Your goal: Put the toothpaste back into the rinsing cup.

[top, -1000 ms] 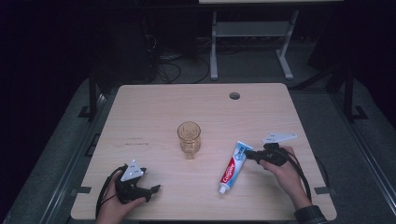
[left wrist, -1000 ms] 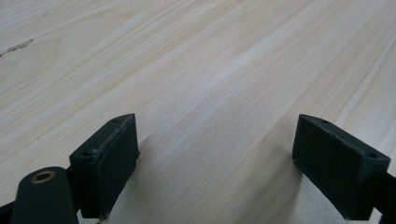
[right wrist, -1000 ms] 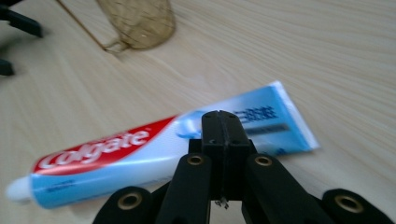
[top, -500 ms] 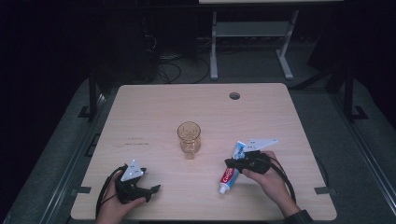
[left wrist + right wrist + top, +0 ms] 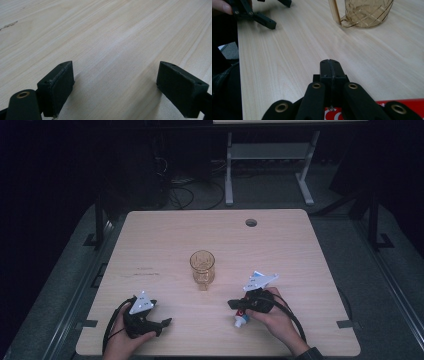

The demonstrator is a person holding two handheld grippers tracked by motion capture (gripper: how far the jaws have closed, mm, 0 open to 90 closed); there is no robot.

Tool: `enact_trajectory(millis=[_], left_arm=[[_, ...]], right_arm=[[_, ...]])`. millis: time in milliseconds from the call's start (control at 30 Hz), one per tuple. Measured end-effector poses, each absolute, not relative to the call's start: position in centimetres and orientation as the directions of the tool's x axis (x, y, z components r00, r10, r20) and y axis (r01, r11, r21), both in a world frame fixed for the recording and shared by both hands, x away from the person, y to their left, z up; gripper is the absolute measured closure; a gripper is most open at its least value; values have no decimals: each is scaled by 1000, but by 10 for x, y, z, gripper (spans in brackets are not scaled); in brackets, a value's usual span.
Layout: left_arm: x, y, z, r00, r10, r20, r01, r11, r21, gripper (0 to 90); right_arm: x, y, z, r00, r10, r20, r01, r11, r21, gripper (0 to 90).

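Dim surroundings; evenly lit table (image 5: 165, 245); sharp focus.

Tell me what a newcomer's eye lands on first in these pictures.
The amber glass mug stands alone at the middle of the pale wooden table. Just right of it, the right hand-held gripper sits over a red and white toothpaste tube with its jaws pressed together. At the near left edge, the left hand-held gripper rests low on bare wood, jaws wide apart.

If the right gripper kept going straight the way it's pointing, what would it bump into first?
Probably nothing soon. The right gripper points across bare table; the glass mug sits off to one side of that line and the left gripper to the other, though depth is hard to judge.
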State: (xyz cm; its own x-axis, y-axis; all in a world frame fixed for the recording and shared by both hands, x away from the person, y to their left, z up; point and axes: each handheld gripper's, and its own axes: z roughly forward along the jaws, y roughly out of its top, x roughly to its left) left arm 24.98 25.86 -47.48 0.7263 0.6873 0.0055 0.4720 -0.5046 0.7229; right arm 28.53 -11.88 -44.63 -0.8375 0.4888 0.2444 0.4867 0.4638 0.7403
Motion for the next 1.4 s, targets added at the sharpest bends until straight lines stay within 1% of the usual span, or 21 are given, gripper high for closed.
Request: enact_trajectory(millis=[500,767,1033,1400], left_arm=[[250,259,-475,726,687,5,472,-504,723,136],[250,259,-475,726,687,6,472,-505,723,136],[250,259,-475,727,687,4,472,-504,723,136],[251,258,-475,728,686,4,470,-503,725,136]], right_arm=[[280,-117,-455,-841,486,240,494,505,708,898],[276,-124,-455,-835,495,242,501,500,706,898],[273,-130,-455,-834,506,222,497,511,702,899],[264,-147,-454,-815,539,210,511,499,700,899]])
